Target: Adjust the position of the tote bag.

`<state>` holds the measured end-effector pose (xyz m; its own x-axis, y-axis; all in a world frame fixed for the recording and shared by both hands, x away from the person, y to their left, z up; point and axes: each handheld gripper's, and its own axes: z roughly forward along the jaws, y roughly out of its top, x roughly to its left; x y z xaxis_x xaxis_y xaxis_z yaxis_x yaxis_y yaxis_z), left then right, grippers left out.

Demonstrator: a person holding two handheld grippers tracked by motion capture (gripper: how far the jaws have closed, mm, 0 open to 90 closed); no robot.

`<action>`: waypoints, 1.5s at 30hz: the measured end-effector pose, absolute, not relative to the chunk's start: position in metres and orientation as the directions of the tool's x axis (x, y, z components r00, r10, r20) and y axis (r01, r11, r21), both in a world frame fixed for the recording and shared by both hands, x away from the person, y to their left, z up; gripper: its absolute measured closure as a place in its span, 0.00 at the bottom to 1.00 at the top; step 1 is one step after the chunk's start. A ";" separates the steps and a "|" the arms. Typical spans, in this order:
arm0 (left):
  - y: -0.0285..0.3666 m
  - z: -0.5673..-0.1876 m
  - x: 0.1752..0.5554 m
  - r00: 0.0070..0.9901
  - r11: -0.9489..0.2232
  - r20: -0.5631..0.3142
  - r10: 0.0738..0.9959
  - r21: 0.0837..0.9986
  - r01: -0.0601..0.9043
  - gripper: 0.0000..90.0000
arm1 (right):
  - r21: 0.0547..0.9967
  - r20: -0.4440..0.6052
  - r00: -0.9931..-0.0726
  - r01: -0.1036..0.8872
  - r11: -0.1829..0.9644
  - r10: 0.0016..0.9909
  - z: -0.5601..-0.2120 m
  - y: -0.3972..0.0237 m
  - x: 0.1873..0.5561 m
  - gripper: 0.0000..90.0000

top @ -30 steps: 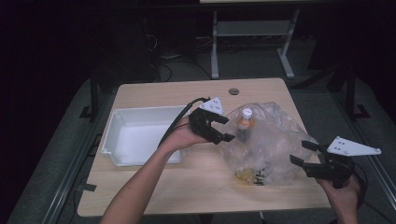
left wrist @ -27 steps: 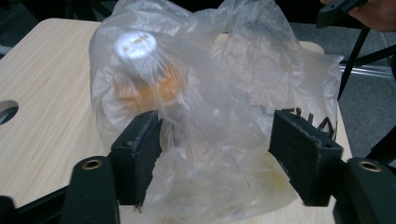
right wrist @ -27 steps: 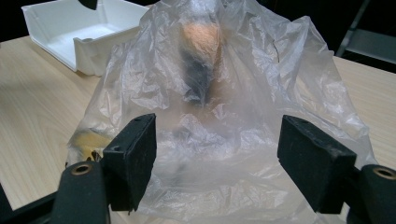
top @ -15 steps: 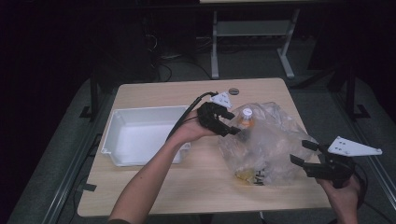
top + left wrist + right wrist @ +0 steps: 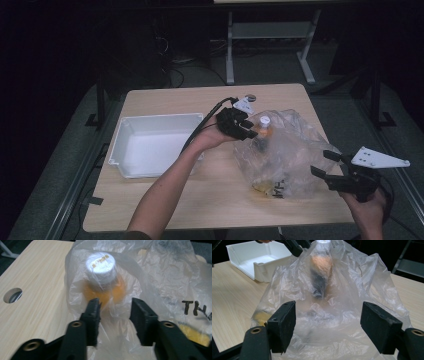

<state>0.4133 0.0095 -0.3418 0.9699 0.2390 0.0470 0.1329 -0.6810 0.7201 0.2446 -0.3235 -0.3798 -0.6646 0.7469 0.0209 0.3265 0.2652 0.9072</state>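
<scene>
A clear plastic bag point(image 5: 287, 155) is seen lying crumpled on the right half of the wooden bench point(image 5: 165, 200). An orange bottle with a white cap point(image 5: 263, 131) is seen standing upright inside the bag, near its upper left edge; black lettering and a yellow item are visible lower in the bag, too blurred to be read.

The left hand-held gripper point(image 5: 251, 134) is held at the bag's upper left, just beside the bottle. Its jaws have just been closing and are now partly closed. In the left gripper view the bottle point(image 5: 102, 277) is seen just beyond the jaw tips, with bag film point(image 5: 160, 272) gathered between the pads point(image 5: 93, 315); whether the pads press on the bottle through the film cannot be told.

The right hand-held gripper point(image 5: 322, 164) is held at the bag's right edge. In the right gripper view its jaws are seen wide apart, with the bag point(image 5: 329, 322) bulging between them and neither pad point(image 5: 284, 322) pressed on it.

A white tray point(image 5: 122, 137) is seen on the left of the bench, beside the bag.
</scene>
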 end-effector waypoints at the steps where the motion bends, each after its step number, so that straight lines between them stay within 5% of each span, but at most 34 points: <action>1: 0.009 -0.342 0.414 0.969 -0.684 0.050 0.241 0.717 0.133 0.70 | 0.908 0.021 -0.665 0.326 0.265 0.746 -0.380 -0.323 0.245 0.31; 12: 0.005 -0.347 0.418 0.970 -0.688 0.044 0.240 0.712 0.138 0.86 | 0.908 0.024 -0.666 0.327 0.263 0.745 -0.380 -0.323 0.244 0.31; 19: 0.001 -0.347 0.413 0.971 -0.666 0.032 0.235 0.733 0.137 0.48 | 0.907 0.026 -0.666 0.328 0.262 0.745 -0.380 -0.324 0.244 0.31; 26: -0.004 -0.356 0.412 0.969 -0.699 0.015 0.245 0.695 0.166 0.34 | 0.906 0.023 -0.669 0.328 0.267 0.743 -0.380 -0.323 0.244 0.32; 29: -0.005 -0.361 0.412 0.961 -0.730 0.064 0.267 0.665 0.159 0.40 | 0.906 0.024 -0.669 0.328 0.266 0.743 -0.380 -0.323 0.244 0.32; 39: 0.007 -0.358 0.409 0.959 -0.718 0.092 0.268 0.683 0.135 0.93 | 0.914 0.015 -0.669 0.311 0.261 0.743 -0.378 -0.323 0.241 0.32; 45: 0.014 -0.365 0.406 0.953 -0.745 0.105 0.283 0.650 0.149 0.98 | 0.912 0.014 -0.673 0.312 0.267 0.739 -0.378 -0.321 0.242 0.32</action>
